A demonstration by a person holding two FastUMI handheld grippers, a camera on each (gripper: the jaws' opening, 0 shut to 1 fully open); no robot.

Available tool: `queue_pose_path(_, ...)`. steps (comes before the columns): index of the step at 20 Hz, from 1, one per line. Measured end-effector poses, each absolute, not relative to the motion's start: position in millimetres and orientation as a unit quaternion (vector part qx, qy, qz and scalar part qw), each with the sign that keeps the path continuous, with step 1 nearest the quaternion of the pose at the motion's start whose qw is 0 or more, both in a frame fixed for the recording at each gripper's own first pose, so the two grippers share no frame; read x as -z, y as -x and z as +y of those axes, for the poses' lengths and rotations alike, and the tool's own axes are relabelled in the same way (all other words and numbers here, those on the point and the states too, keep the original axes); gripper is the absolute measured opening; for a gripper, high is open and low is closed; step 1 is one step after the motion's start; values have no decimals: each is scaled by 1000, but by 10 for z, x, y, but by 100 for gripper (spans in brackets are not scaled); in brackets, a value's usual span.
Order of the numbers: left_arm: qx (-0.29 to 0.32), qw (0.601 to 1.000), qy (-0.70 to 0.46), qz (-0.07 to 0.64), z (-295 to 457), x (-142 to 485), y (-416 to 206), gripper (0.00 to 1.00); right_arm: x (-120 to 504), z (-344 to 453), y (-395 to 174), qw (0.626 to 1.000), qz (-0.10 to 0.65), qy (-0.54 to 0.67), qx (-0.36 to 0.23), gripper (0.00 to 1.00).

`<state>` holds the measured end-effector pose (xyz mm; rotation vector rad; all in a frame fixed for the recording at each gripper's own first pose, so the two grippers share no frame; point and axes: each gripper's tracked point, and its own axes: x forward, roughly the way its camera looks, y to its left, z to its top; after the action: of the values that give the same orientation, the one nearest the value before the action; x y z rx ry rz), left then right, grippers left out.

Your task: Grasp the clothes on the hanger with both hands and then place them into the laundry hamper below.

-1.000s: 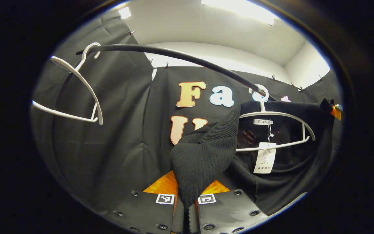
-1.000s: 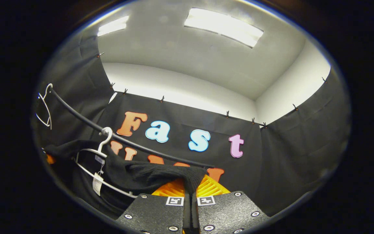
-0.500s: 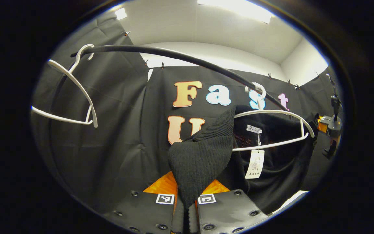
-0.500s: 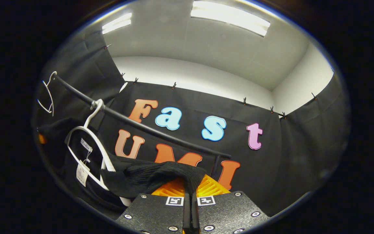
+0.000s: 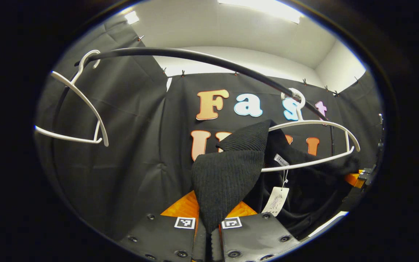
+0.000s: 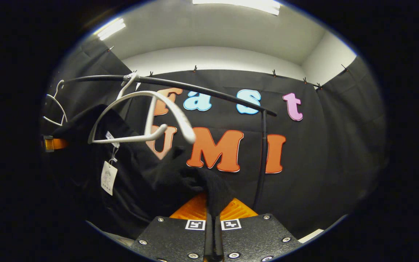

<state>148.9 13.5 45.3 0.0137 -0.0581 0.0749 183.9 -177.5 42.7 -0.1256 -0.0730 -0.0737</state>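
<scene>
left tool (image 5: 209, 233) clamped on black ribbed knit garment (image 5: 227, 174) | right tool (image 6: 211, 236) pinching its other end | paper tag (image 5: 275, 201) print unreadable | garment partly off white hanger (image 5: 315, 143) under black rail (image 5: 195, 58)

Both views upward, close; shared rail (image 5: 202, 58), hanger (image 6: 147, 116).

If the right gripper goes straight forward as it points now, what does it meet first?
Beyond the black garment pinched in its jaws, probably the upright black rack post or the cloth wall behind it. Depth is unclear.
</scene>
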Motion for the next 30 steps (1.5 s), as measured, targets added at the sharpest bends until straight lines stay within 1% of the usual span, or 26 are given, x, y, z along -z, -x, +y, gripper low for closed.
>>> queue_pose_path(4,-45,999,-3,-29,269,-578,-1791,15,-270,-1148,-1662,999,-32,35,-8,1)
queue_pose_path(8,-80,995,-25,-46,668,-747,-2032,15,-186,-775,-1435,997,-24,64,-43,2)
queue_pose_path(12,-111,993,-27,-19,1022,-588,-2193,15,-214,-458,-1311,996,-23,45,-73,2)
queue_pose_path(15,-122,992,-34,-16,1175,-459,-2043,15,-157,-370,-1197,996,-15,44,-82,2)
queue_pose_path(18,-106,994,-28,11,1140,-281,-1839,14,-66,-255,-1136,995,-5,35,-93,2)
queue_pose_path(20,-99,995,-23,21,1135,-198,-1667,15,-12,-184,-1100,994,1,50,-99,2)
queue_pose_path(25,-78,995,-36,53,1048,42,-1299,15,156,181,-1036,990,24,37,-132,2)
queue_pose_path(30,-81,991,-38,99,1077,538,-1006,15,568,428,-945,987,62,35,-144,3)
